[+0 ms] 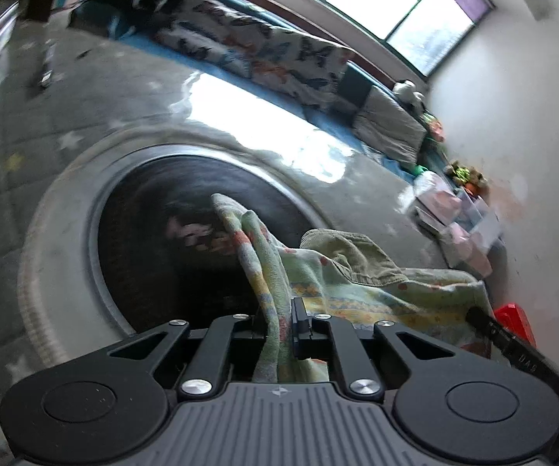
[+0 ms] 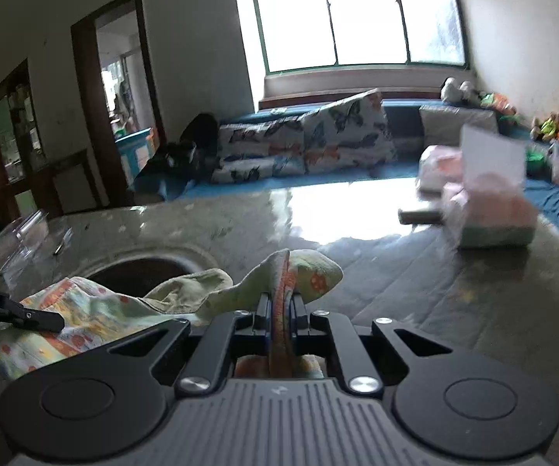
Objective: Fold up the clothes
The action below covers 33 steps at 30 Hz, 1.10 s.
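Left claw [image 2: 52, 316] — lettered "nRobot.AI" — grips garment [image 2: 96, 306].

both wrist views face the window [image 2: 357, 19], sharing the table [image 2: 396, 279].

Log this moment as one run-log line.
stage: fold under way | left gripper: shut on patterned garment | right gripper: shut on patterned garment | garment: partly on table

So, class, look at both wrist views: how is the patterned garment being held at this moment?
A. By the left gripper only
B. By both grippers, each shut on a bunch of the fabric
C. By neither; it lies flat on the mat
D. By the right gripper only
B: the left gripper and the right gripper each have folds of the patterned garment pinched between their fingers.
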Motion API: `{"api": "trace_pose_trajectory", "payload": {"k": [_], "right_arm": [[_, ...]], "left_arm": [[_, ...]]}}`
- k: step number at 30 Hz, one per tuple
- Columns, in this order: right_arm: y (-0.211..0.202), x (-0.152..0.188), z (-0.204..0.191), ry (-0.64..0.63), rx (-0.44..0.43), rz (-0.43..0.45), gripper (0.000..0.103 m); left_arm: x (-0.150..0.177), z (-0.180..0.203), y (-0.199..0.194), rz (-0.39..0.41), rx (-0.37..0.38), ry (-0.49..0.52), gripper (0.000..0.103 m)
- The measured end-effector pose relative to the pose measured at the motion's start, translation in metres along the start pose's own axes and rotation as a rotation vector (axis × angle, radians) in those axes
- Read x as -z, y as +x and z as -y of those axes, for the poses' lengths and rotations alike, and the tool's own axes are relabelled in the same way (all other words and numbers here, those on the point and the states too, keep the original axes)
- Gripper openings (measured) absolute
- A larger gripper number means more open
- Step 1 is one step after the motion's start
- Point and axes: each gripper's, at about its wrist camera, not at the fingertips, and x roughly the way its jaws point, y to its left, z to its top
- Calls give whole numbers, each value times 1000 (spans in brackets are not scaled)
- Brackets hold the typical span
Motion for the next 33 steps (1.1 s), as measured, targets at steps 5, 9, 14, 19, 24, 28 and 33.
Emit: {"api": "trace_pose_trajectory", "payload": {"k": [5, 9, 14, 19, 24, 28, 33], "right_arm": [[-20, -9, 15, 7, 52, 47, 8], [-30, -13, 38, 23, 110, 62, 8], [-38, -14, 68, 49, 171, 73, 8], [-37, -12, 91, 71, 215, 73, 8], [-30, -8, 108, 92, 245, 57, 8], [-19, -1, 121, 116, 269, 18, 8], [-4, 12, 139, 156, 344, -52, 15]], "left_arm": [[-4, 35, 15, -9, 37, 66, 10], [-7, 63, 30, -23, 63, 116, 10], [-7, 93, 57, -56, 83, 160, 10], [-3, 114, 81, -84, 91, 192, 10], [2, 127, 100, -108, 96, 218, 10], [8, 128, 113, -141, 77, 234, 11], [14, 125, 121, -163, 30, 258, 23]]}}
